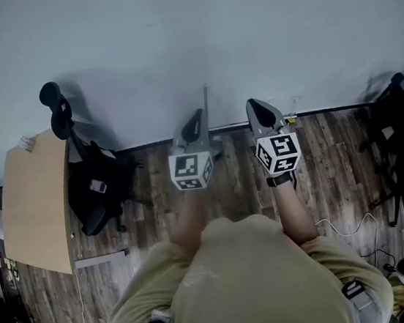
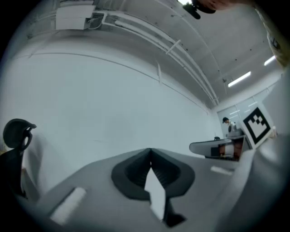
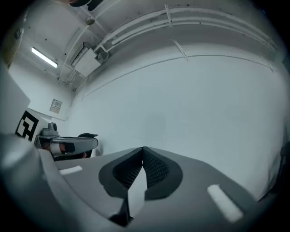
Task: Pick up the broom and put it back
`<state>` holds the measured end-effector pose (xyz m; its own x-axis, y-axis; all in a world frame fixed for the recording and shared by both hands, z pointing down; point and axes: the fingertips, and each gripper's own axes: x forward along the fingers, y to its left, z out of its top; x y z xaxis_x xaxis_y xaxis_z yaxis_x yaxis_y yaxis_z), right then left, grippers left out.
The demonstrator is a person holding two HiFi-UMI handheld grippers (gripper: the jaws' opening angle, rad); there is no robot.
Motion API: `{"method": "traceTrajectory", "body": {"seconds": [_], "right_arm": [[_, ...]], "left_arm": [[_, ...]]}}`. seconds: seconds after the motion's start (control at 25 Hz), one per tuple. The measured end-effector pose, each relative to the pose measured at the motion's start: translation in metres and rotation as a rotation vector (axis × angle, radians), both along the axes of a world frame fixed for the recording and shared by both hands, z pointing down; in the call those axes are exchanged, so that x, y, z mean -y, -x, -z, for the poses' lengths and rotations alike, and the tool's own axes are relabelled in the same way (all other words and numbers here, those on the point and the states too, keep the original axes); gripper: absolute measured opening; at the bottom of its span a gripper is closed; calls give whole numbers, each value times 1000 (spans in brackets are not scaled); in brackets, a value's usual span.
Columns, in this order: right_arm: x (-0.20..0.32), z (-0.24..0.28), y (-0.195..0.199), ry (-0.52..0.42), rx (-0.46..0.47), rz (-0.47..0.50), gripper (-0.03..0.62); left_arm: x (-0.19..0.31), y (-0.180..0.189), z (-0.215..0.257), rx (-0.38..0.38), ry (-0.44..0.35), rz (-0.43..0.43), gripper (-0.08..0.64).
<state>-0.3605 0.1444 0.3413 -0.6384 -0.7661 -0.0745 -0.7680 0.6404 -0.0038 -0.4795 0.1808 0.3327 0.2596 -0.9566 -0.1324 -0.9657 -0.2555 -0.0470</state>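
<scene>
seen from my head view, the broom [image 1: 205, 99] stands nearly upright against the pale wall, showing as a thin grey handle that rises from the line where the wood-plank floor meets the wall. it sits just to the right of the left gripper [image 1: 197, 112]; i cannot make out its lower end or bristles.

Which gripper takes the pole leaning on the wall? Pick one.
Left, probably: the left gripper sits right beside the pole, while the right gripper is farther off. Both are shut, so open first.
</scene>
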Motion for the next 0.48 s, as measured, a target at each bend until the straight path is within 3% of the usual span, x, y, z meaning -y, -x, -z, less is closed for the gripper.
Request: {"method": "traceTrajectory", "body": {"seconds": [0.12,0.28,0.48], "right_arm": [[6,-1,-15,25,23,-26,8],[12,-1,-33,40,42,-39,8],[13,-9,-50,69,61,-24,8]], "left_arm": [[3,-10,-3,-5,12,0,3],[8,-17,-10,-77,71,30,3],[8,-33,-18,-79,95,55,3]]}}
